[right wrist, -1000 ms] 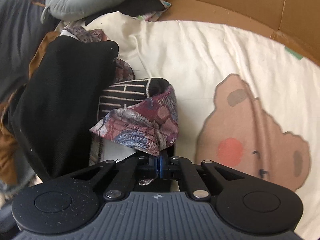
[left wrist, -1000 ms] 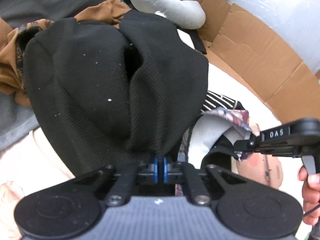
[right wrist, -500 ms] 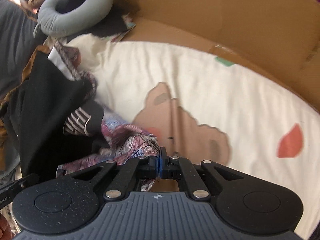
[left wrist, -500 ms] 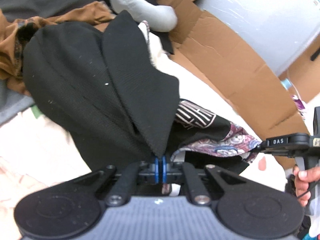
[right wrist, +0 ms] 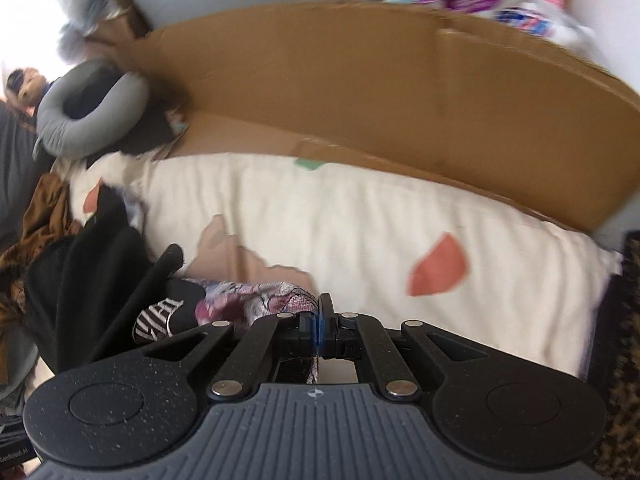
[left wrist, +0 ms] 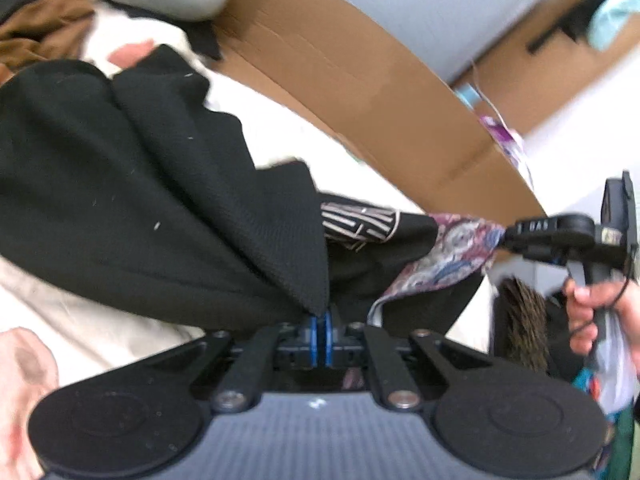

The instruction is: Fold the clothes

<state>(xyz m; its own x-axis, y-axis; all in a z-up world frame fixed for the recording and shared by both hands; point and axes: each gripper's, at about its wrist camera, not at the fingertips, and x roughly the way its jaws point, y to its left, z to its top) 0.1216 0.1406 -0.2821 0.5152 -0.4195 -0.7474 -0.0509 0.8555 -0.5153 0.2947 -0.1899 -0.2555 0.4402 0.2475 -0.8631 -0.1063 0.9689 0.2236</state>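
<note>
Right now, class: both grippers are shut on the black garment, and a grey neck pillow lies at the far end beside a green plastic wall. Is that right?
Not quite. The wall is brown cardboard, as the right wrist view shows. Both the left gripper and right gripper are shut on the black garment; the grey neck pillow lies there.

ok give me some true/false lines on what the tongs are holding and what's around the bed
1. The left tongs are shut on the black garment. True.
2. The right tongs are open and empty. False: they pinch the garment's patterned lining.
3. A grey neck pillow lies by the cardboard. True.
4. The cream blanket is plain. False: it has orange and tan shapes.
</note>
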